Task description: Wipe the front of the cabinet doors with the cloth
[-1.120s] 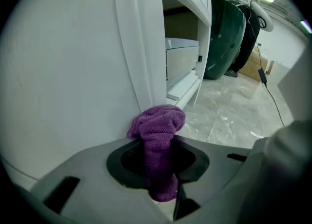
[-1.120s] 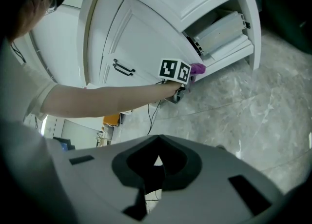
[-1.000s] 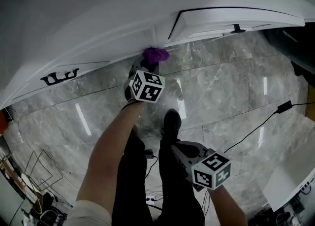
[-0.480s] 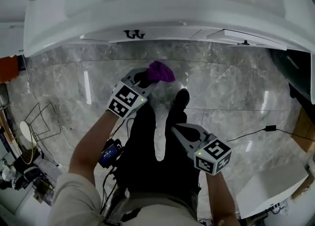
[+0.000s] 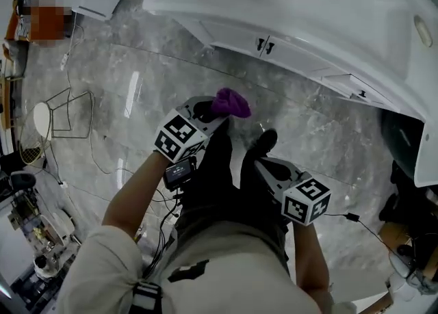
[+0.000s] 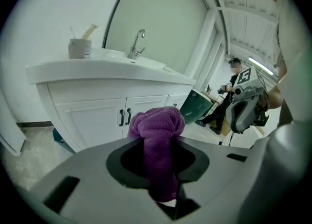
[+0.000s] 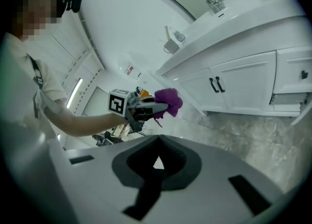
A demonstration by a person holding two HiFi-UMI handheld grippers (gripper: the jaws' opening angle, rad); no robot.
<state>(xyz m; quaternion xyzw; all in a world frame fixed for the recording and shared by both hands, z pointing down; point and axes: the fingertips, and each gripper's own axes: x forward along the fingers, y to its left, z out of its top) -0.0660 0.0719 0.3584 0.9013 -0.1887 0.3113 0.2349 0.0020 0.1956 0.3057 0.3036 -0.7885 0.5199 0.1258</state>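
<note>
A: Where's the cloth (image 5: 230, 102)?
B: Clamped in the left gripper (image 5: 213, 112), well short of the white cabinet doors (image 6: 97, 120), above grey marble floor (image 5: 137, 87).
A: And the right gripper (image 7: 156, 163)?
B: Jaws together, empty, farther from those doors.

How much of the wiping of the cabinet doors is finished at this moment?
Nothing visibly done: no wiped patch shows on the cabinet doors. In hand: the left gripper grips the purple cloth, clear of the doors. Left: press it to the door fronts and wipe. The right gripper is empty.
</note>
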